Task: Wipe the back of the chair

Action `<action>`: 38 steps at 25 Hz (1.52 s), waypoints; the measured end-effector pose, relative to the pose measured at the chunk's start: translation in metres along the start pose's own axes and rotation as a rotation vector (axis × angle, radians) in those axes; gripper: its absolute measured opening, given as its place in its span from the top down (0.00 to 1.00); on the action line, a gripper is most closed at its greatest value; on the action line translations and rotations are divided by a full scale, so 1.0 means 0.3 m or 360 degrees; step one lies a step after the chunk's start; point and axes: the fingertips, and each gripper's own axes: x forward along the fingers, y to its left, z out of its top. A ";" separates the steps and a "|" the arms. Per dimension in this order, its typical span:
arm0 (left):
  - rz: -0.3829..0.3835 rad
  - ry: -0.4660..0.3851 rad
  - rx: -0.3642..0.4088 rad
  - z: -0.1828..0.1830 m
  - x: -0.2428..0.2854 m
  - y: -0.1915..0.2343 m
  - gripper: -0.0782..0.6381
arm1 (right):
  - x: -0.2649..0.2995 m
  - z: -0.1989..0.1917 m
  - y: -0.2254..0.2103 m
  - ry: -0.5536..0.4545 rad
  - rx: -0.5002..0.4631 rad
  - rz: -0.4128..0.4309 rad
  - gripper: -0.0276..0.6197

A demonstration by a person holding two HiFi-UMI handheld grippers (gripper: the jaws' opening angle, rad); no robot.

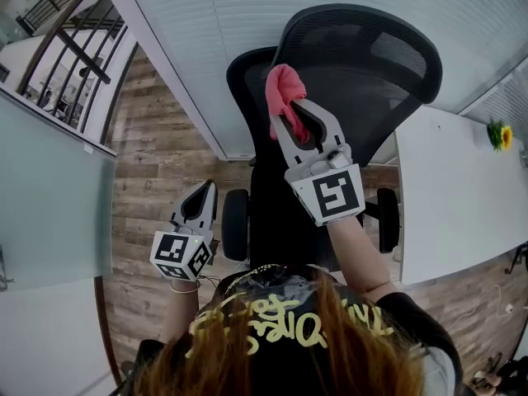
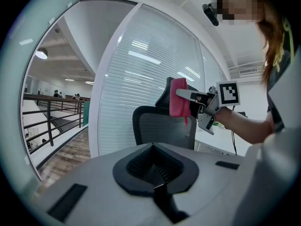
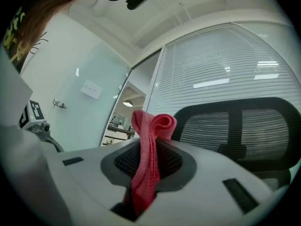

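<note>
Near the middle of the head view, the right gripper (image 1: 290, 115) is clenched on a pink cloth (image 1: 285, 93). The bunched end of the cloth sits against the upper left edge of the black mesh chair back (image 1: 371, 64), which fills the top centre of the frame. The right gripper view shows the cloth (image 3: 148, 164) hanging down between the 2 jaws. At lower left, the left gripper (image 1: 198, 196) hangs low beside the seat over the wooden floor (image 1: 157, 139), with its jaws closed on nothing (well apart from the chair back). A white desk (image 1: 454, 196) runs along the right.
</note>
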 end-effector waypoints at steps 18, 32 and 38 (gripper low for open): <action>-0.0235 0.0018 0.0002 -0.013 0.201 -0.365 0.90 | -0.489 -0.121 -0.510 0.0282 -0.0260 -0.0493 0.85; -0.0186 -0.0005 -0.0013 -0.018 0.268 -0.533 0.90 | -0.613 -0.146 -0.729 0.0447 -0.0788 -0.0514 0.85; -0.0114 -0.0004 -0.0017 -0.033 0.246 -0.538 0.90 | -0.591 -0.172 -0.761 0.0429 -0.0765 -0.0492 0.85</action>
